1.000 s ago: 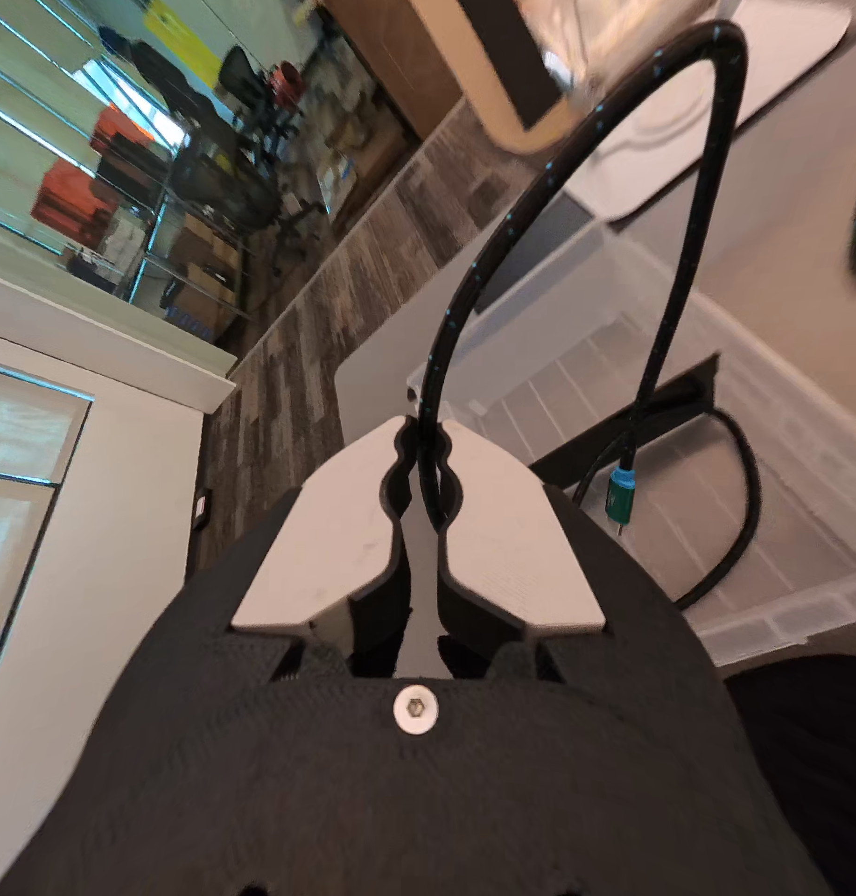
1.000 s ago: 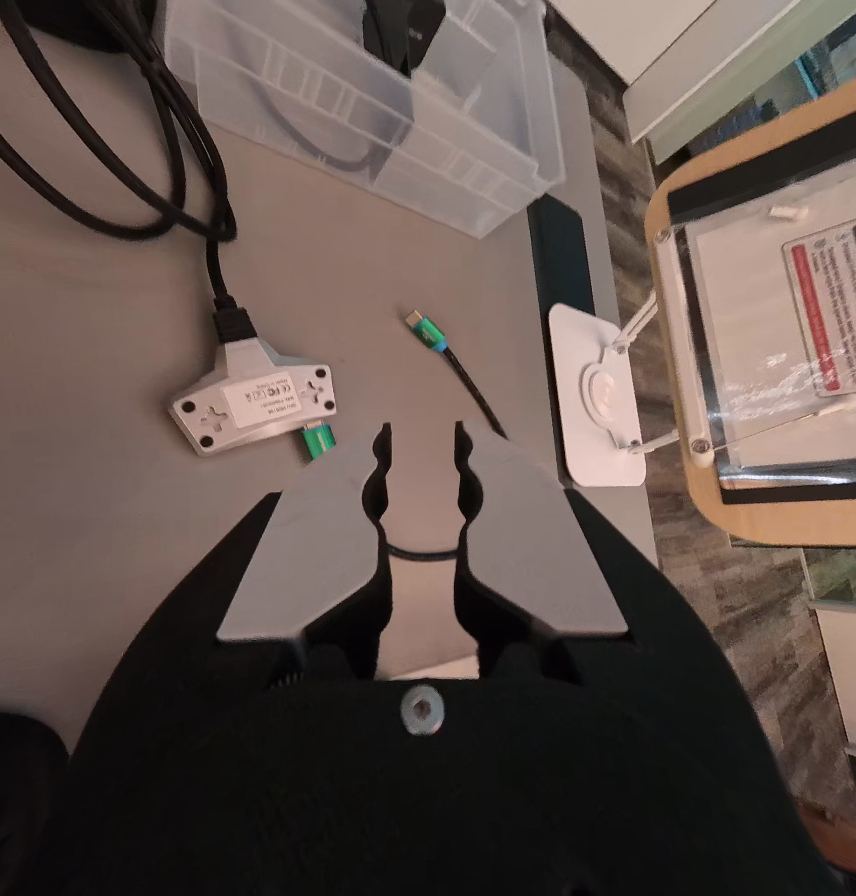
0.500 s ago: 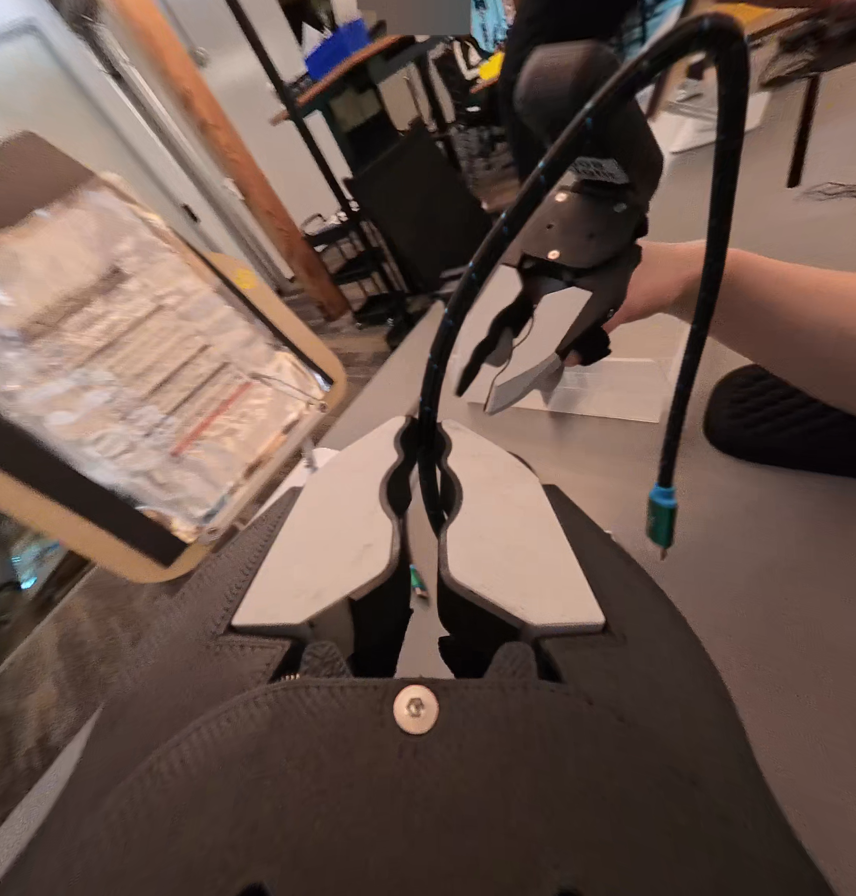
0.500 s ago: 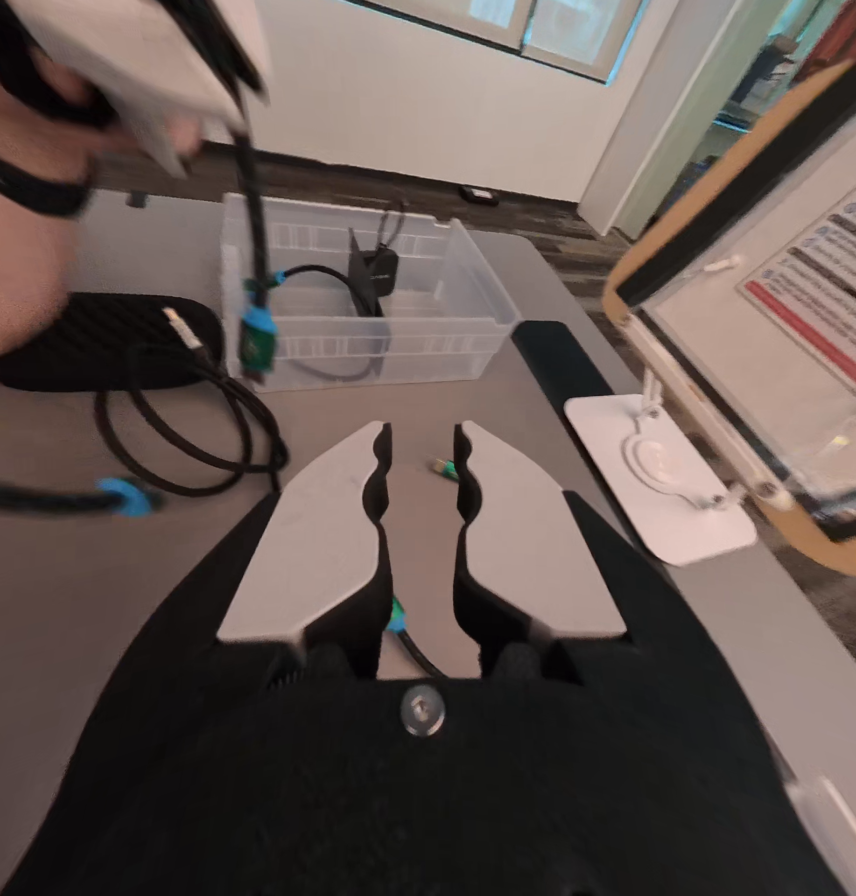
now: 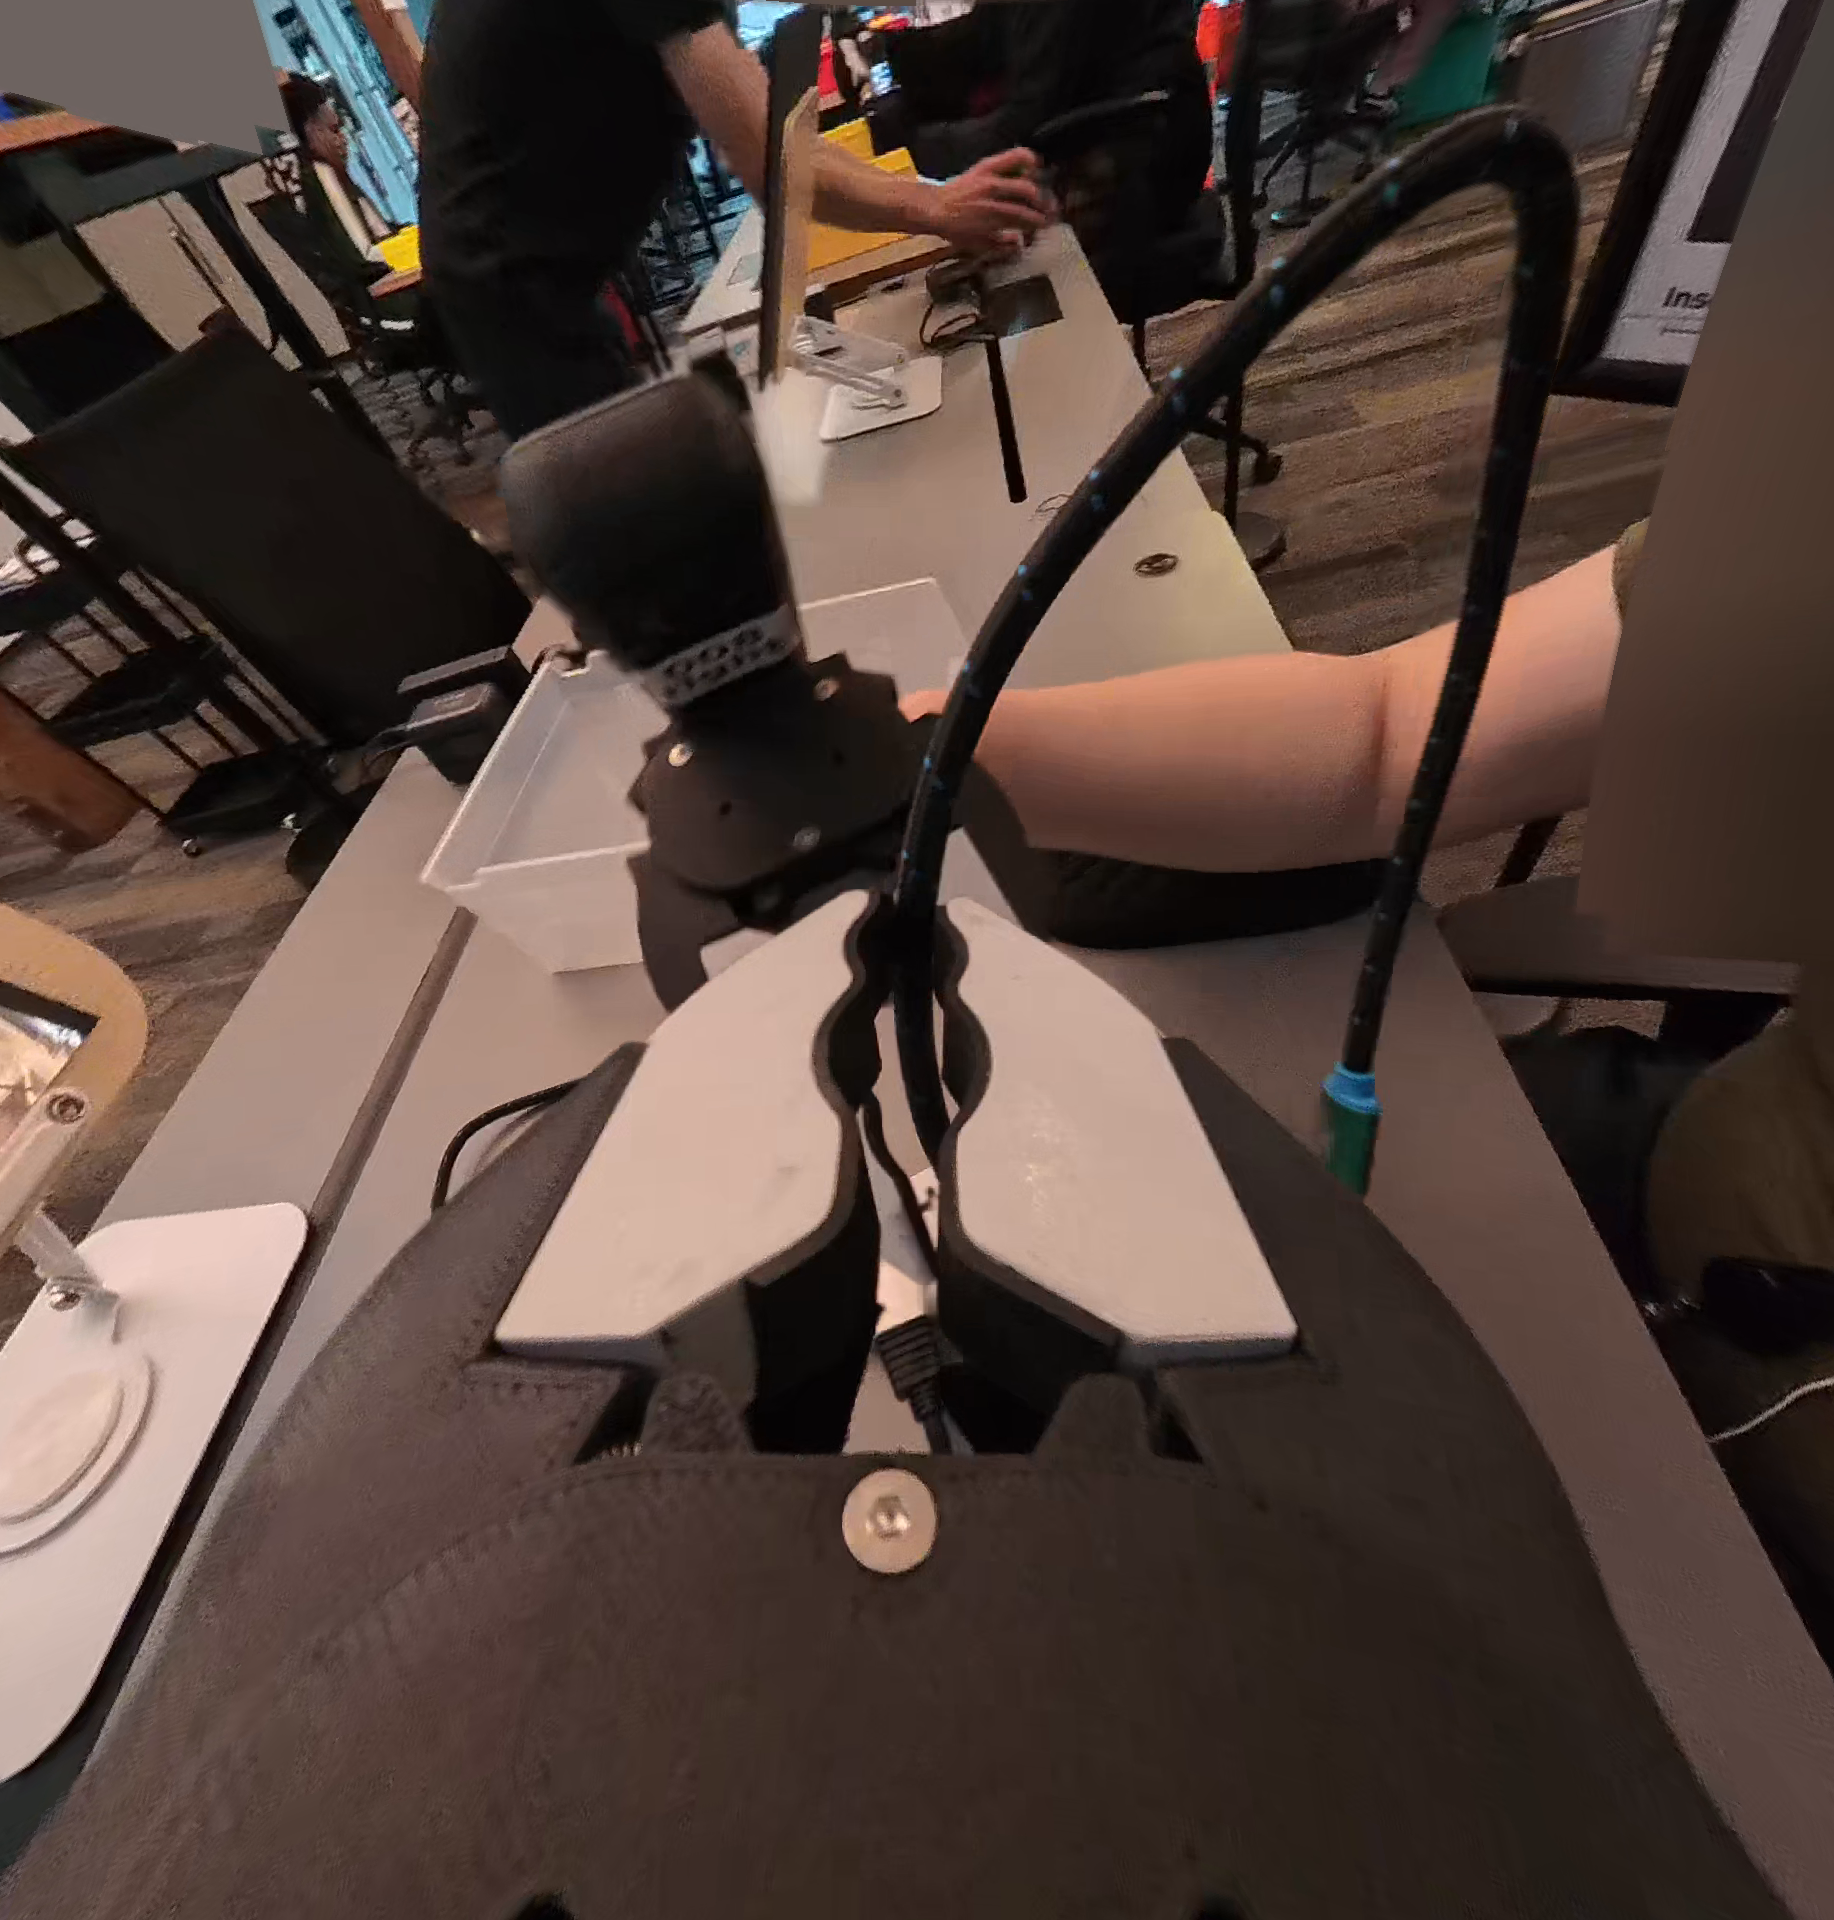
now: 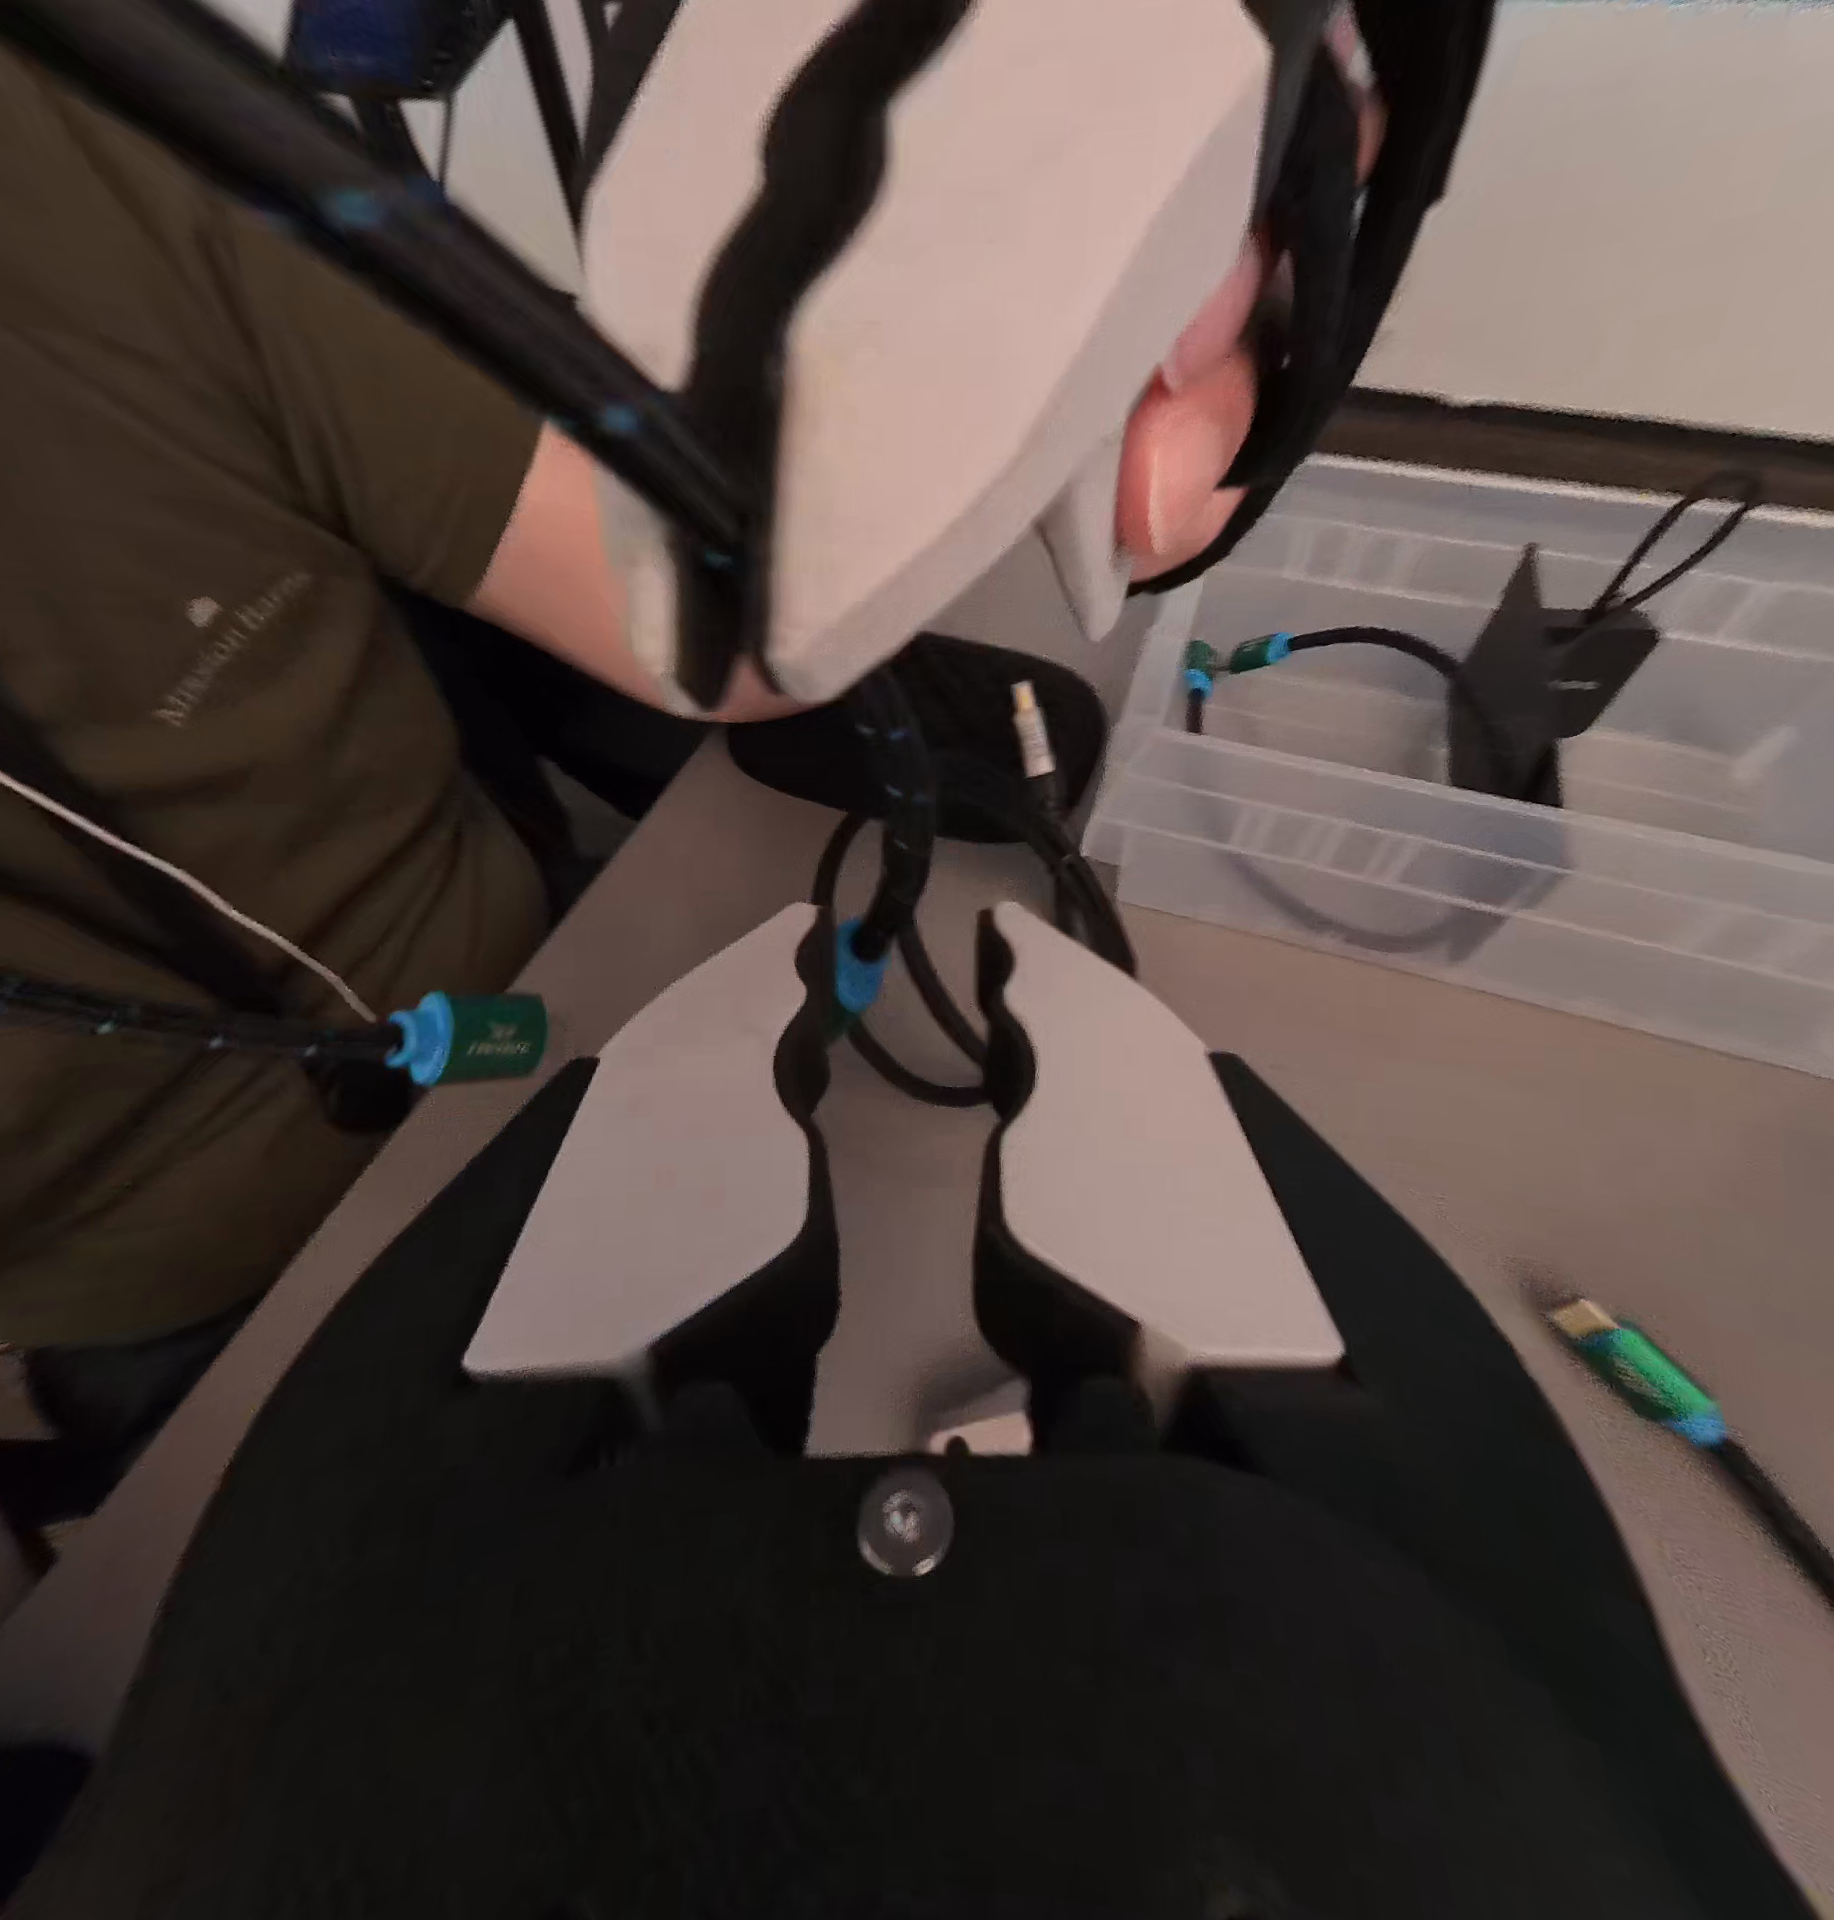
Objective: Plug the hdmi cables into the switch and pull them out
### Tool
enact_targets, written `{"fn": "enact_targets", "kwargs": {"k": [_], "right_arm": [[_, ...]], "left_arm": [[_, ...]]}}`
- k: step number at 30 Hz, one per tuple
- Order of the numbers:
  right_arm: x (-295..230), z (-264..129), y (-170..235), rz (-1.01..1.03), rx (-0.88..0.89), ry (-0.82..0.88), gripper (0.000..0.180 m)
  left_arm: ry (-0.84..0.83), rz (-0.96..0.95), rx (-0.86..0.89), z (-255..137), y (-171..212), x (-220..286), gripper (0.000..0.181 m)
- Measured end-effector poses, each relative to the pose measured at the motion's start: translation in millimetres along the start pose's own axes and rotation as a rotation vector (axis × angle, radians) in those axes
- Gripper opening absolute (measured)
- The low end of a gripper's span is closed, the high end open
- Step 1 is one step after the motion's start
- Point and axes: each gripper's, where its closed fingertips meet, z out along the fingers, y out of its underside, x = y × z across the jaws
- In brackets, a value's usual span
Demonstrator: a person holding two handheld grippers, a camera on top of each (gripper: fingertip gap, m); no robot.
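Note:
My left gripper [image 5: 908, 920] is shut on a black braided HDMI cable [image 5: 1256, 301]. The cable arcs up and over to the right, and its green plug with a blue collar [image 5: 1349, 1132] hangs free above the grey table [image 5: 1152, 540]. My right gripper [image 6: 897, 925] is open and empty. A hanging green plug [image 6: 851, 982] shows in the gap by its left fingertip. A second green plug [image 6: 477, 1039] points in from the left and a third [image 6: 1640, 1382] lies on the table at right. A sliver of the silver switch [image 5: 897, 1283] shows under my left fingers.
A clear plastic bin [image 6: 1515, 862] with a black adapter and cable stands at the table's far side; it also shows in the left wrist view [image 5: 539, 831]. A white stand base [image 5: 113, 1403] lies at left. A person's arm [image 5: 1204, 769] and black pad [image 6: 996, 748] are close by.
Both views have swung round and the two grippers now face each other closely. My left gripper keeps hold of the cable, and its plug now hangs at my open right gripper's fingertips.

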Motion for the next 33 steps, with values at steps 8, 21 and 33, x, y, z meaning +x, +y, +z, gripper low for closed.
{"fn": "enact_targets", "kwargs": {"k": [8, 21, 33], "right_arm": [[-8, 4, -5, -0.033, 0.042, -0.064, 0.01], [23, -33, -25, -0.049, 0.101, 0.183, 0.007], [15, -109, -98, -0.05, 0.664, 0.225, 0.006]], "left_arm": [[0.039, 0.006, 0.046, 6, -8, 9, 0.007], [-0.164, -0.189, 0.131, -14, -10, -40, 0.058], [-0.107, -0.34, 0.301, -26, -14, -53, 0.042]]}}
